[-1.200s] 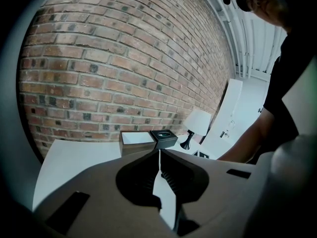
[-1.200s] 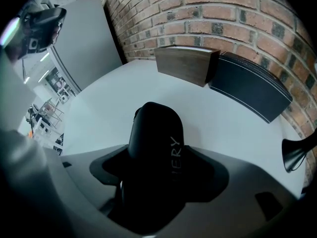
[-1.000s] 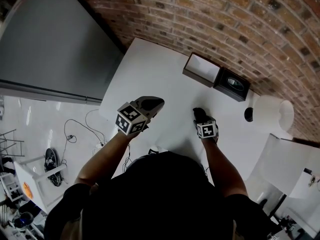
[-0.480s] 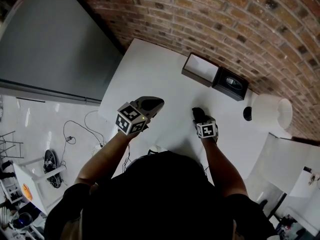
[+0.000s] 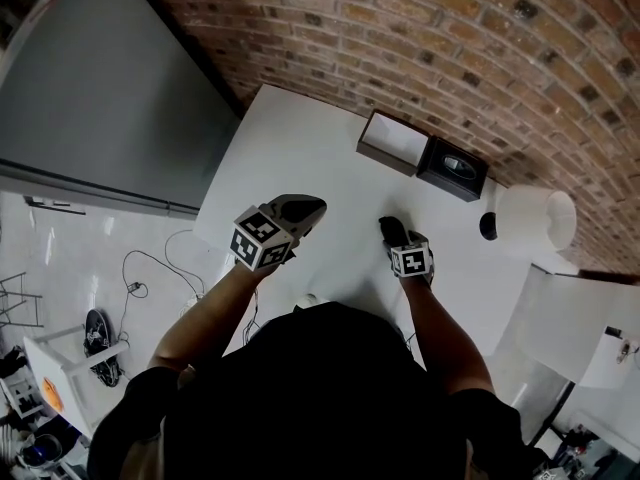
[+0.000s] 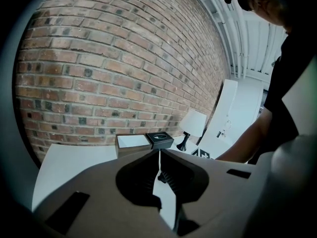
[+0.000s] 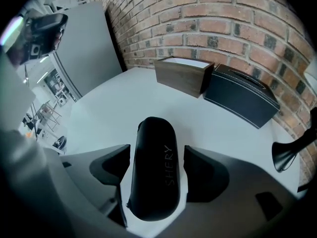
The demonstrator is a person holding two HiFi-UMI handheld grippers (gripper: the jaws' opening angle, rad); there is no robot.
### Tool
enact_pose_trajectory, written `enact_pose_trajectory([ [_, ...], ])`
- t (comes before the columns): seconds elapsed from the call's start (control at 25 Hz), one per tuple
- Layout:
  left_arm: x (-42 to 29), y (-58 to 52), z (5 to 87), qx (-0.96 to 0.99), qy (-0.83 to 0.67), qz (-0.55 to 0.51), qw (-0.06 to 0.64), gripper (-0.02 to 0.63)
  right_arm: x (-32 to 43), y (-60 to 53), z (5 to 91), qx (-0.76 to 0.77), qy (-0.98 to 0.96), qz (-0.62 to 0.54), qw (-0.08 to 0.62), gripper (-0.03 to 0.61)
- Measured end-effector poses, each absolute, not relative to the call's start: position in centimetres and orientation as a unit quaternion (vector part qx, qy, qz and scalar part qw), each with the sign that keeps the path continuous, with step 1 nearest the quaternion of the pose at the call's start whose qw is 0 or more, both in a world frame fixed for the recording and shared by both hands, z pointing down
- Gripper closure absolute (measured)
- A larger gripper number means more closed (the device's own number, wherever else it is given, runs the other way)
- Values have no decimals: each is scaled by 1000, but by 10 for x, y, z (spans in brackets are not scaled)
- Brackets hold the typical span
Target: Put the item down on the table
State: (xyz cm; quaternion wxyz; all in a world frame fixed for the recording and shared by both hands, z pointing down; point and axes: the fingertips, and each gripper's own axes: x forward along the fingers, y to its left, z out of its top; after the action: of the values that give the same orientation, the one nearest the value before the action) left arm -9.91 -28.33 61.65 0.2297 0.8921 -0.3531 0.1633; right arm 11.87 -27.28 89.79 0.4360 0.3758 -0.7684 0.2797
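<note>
Change since earlier: very little. Both grippers sit over almost the same spots as half a second ago, and the whole head view has slid slightly, so the boxes and lamp have drifted toward 10 o'clock.
Right gripper (image 7: 157,151): I read it as released. Its jaws stand wide apart with the black oblong hard case (image 7: 153,172) lying lengthwise between them.
Right gripper contact: the left jaw sits right at the case's side. A thin strip of counter shows between the case and the right jaw.
Case position: it appears to lie on the white counter (image 5: 300,138), long end pointing to 12 o'clock in the right gripper view. It is near the counter's front middle in the head view.
Left gripper (image 5: 315,206): clenched, with only a hairline slit between its jaws and nothing in them. It is at 9 o'clock from the right gripper, well apart from the case.
Ahead of the case: a brown open box with a white inside (image 5: 393,141) at 12 o'clock, and a black box (image 5: 455,168) touching it at 1 o'clock. Both are against the red brick wall (image 5: 450,38).
Lamp: a white-shaded lamp (image 5: 535,218) with a black base, at 3 o'clock from the right gripper.
</note>
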Motion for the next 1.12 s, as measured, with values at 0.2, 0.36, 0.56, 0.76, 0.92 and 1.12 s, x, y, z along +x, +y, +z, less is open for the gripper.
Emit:
enact_pose_trajectory([
  [0.2,-94,-282,612,896,-345,164,227,588,122,-274,885,387,-769,286,421,229],
  [0.36,-86,-280,606,902,-335,163,220,588,128,-275,872,402,-766,289,409,230],
  [0.56,-77,-278,598,908,-323,161,210,588,138,-277,856,420,-765,288,394,232],
  [0.76,-70,-276,592,914,-311,164,203,588,156,-286,834,454,-755,304,363,236],
  [0.92,-67,-272,587,917,-305,164,197,588,168,-294,811,478,-753,301,337,239],
  [1.12,-60,-271,577,923,-296,160,187,588,181,-298,784,503,-750,297,310,246],
])
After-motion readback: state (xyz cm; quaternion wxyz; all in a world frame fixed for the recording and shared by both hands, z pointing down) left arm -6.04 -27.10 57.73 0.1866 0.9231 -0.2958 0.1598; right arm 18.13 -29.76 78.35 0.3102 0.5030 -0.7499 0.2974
